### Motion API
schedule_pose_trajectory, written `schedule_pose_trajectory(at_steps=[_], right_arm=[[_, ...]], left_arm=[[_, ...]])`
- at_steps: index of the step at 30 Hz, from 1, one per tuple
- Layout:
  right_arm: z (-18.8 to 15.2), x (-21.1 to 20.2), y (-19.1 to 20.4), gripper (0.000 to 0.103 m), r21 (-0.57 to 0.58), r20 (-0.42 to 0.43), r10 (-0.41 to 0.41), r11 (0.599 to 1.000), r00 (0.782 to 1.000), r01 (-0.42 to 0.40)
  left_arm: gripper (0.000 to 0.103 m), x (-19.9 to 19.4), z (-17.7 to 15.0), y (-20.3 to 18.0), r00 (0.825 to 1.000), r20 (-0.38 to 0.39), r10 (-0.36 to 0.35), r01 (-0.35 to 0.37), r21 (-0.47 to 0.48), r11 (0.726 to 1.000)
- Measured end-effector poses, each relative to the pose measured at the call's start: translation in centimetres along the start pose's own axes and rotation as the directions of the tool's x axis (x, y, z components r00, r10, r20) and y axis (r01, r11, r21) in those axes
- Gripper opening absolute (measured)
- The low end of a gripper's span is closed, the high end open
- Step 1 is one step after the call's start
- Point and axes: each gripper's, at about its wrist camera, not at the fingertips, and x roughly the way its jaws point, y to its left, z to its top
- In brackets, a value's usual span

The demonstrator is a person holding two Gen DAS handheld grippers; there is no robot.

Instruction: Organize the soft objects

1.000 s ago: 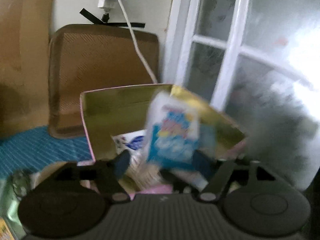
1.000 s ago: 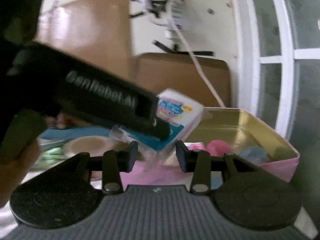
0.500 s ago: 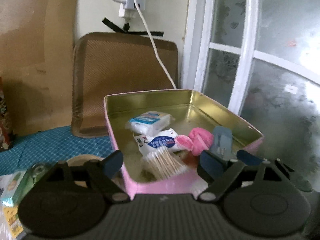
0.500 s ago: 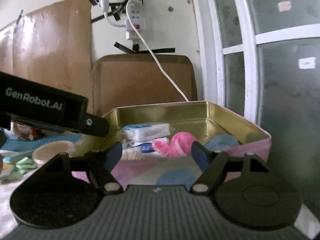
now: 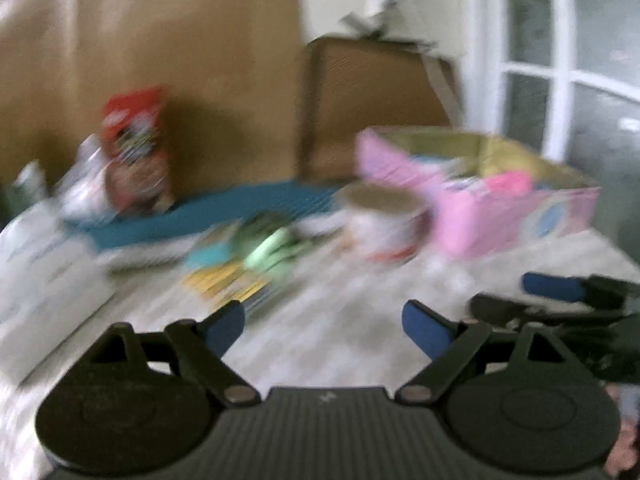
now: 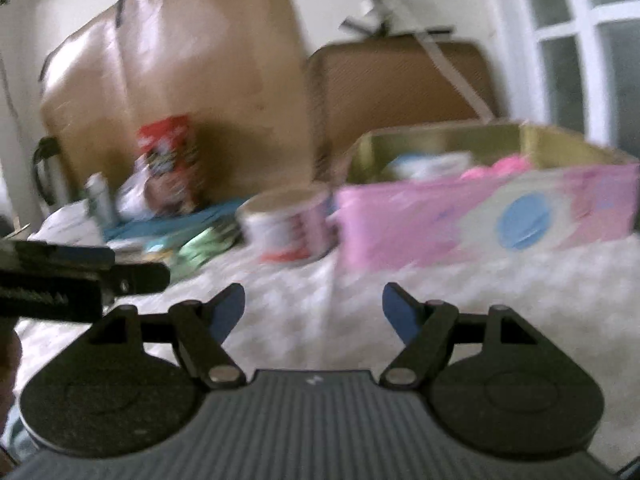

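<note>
Red packet (image 5: 134, 152): blurred, standing far left against the brown board.
Green soft thing (image 5: 272, 246): lying on my pale fuzzy cover (image 5: 340, 320), beside a yellow packet (image 5: 228, 280); too smeared to name further.
My left gripper (image 5: 322, 326): jaws have just been opening, spread wide now, nothing between them, only bare cover below.
Round tub (image 6: 286, 226): upright, just left of the box.
My right gripper (image 6: 314, 306): released, jaws apart and empty.
Pink box (image 6: 480, 220): open, right of centre, gold inside.
Soft things: a white packet (image 6: 432, 164) and a pink fluffy thing (image 6: 508, 168) lie inside the box.
</note>
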Motion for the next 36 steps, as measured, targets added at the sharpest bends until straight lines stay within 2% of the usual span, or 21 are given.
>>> schedule_pose_trajectory(at_steps=[4,6,9,11,15,36], right_arm=[[-0.7,1.7,2.6,0.08,0.009,-0.097,0.037,0.999,0.995,-0.037],[-1.0,1.9,3.9,0.088,-0.027,-0.106,0.017,0.999,0.994,-0.02],[-1.2,2.4,5.2,0.098,-0.082,-0.139,0.006,0.996,0.99,-0.017],[-1.3,2.6,5.9,0.101,-0.121,-0.151,-0.016,0.993,0.988,-0.003],[-2.1,2.7,7.0,0.103,-0.2,-0.15,-0.054,0.98,0.987,0.023],[-2.4,2.5,7.3,0.103,-0.196,-0.126,-0.062,0.98,0.99,0.037]], left_arm=[[0.089,0.3,-1.8,2.9,0.991,-0.068,0.115,-0.117,-0.029,0.993],[0.089,0.4,-2.6,4.1,0.985,-0.085,0.152,-0.156,-0.04,0.987],[0.098,0.5,-3.6,5.4,0.976,-0.1,0.193,-0.199,-0.06,0.978],[0.099,0.4,-3.9,6.3,0.981,-0.103,0.164,-0.175,-0.115,0.978],[0.1,0.2,-3.9,6.5,0.98,-0.099,0.172,-0.182,-0.113,0.977],[0.102,0.2,-4.1,6.4,0.981,-0.098,0.171,-0.181,-0.112,0.977]])
